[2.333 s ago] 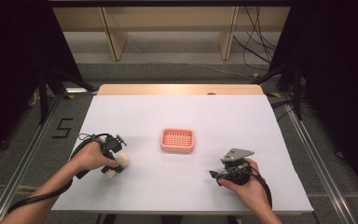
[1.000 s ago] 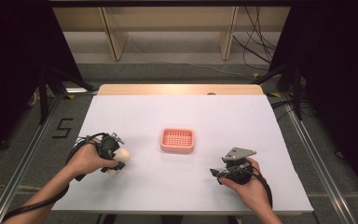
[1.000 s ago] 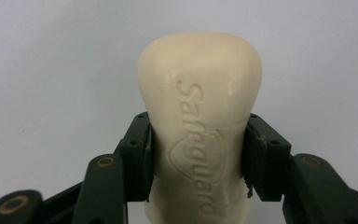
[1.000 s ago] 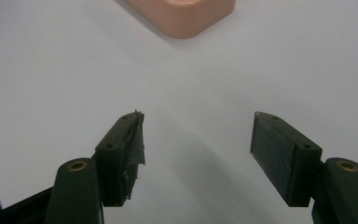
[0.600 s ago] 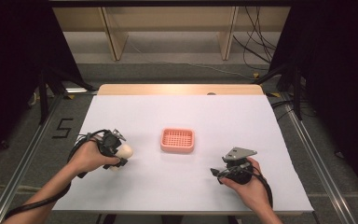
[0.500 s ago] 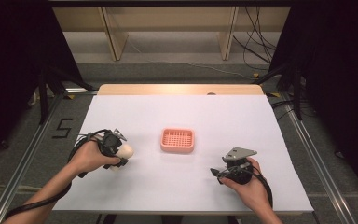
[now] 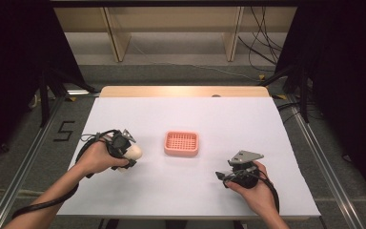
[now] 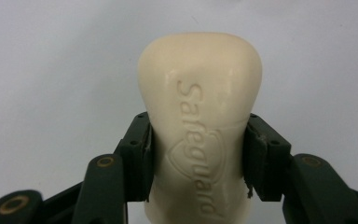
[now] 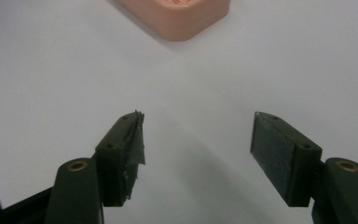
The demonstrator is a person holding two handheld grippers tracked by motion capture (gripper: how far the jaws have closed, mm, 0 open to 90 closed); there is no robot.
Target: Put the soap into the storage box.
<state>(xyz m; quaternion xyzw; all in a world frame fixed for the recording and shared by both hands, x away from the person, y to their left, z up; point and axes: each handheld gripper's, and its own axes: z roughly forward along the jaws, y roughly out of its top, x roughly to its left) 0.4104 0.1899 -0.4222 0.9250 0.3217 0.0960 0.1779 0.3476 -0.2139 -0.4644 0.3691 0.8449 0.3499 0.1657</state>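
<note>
I have the cream soap bar clamped in my left gripper: both black pads press on its waist, and the moulded word "Safeguard" runs along the face turned to the camera. In the high view the soap bar sits at the tip of that gripper, to the left of the pink soap dish and near it, with bare white table cover between the two. I cannot tell whether the bar rests on the cover or is held just above it. The dish stands about mid-table, its slotted floor showing.

My right gripper is on the other side of the dish, nearer to me and well apart from it, grey plate on top. Its jaws stand wide apart with nothing between them, and one corner of the dish shows beyond them.
</note>
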